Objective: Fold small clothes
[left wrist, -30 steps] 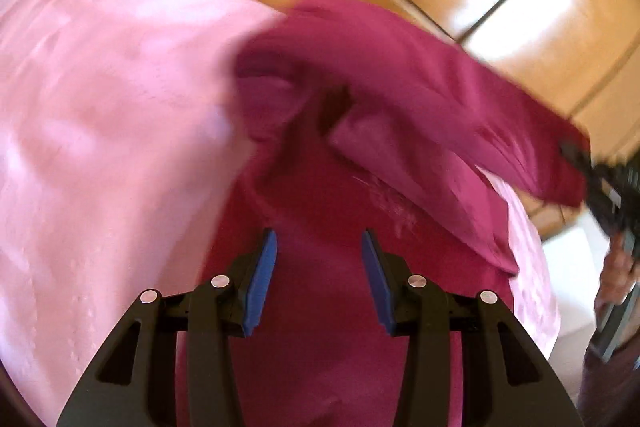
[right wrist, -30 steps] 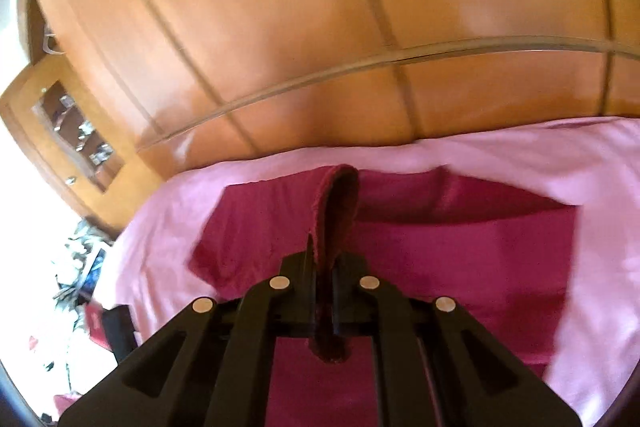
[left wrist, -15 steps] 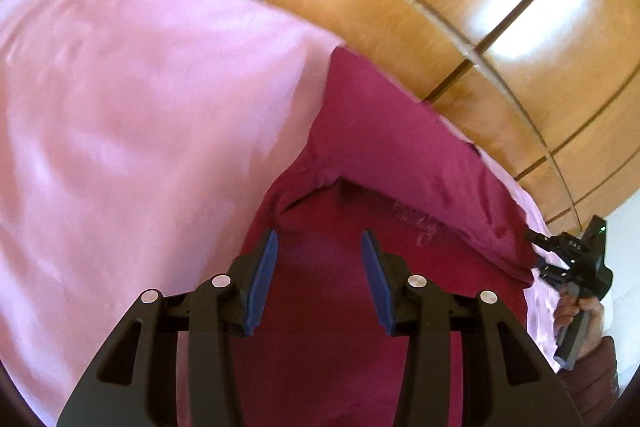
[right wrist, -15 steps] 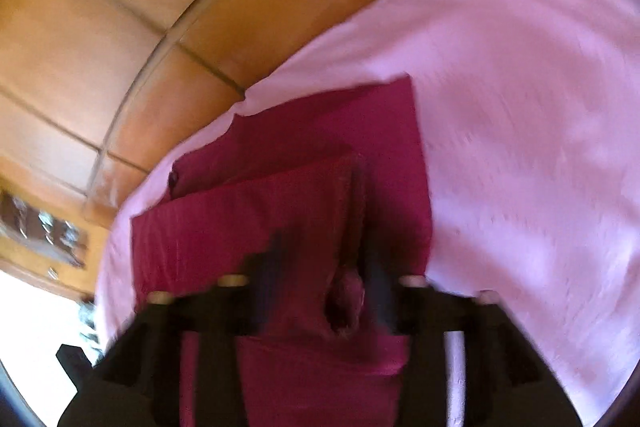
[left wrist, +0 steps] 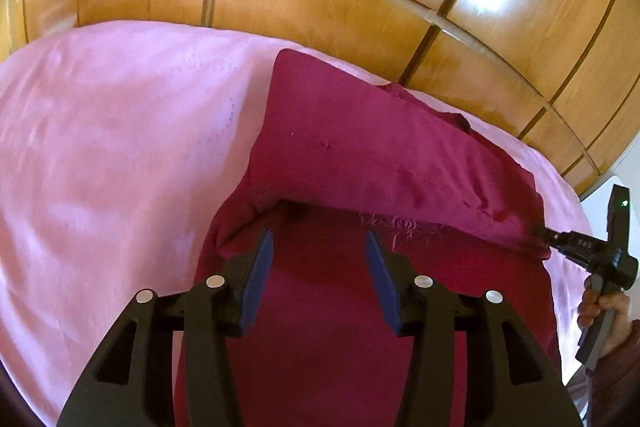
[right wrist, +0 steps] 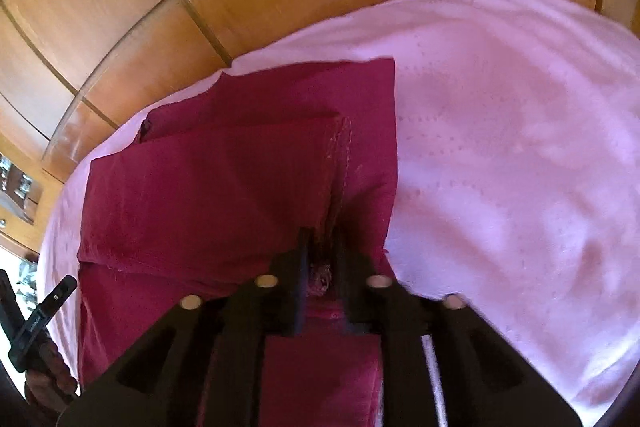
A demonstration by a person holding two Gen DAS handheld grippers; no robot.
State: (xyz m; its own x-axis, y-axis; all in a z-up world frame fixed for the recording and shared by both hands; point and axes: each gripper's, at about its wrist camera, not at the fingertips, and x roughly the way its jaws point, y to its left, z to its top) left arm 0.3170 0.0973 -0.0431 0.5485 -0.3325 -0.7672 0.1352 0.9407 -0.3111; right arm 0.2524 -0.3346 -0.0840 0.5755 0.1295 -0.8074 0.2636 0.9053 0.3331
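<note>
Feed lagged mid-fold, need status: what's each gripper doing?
Left gripper: open, holding nothing, above the garment.
Right gripper: cannot tell; garment edge between its jaws.

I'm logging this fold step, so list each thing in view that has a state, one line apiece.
Crimson garment: lying on the bed, one flap folded over its body, fold unfinished.
Left gripper: open, jaws just opening wider, above the garment and gripping nothing.
Right gripper: open, jaws just closing, a bunched edge of the garment between them, not clearly pinched.
Pink bedsheet: spread flat under the garment, lightly creased.
</note>
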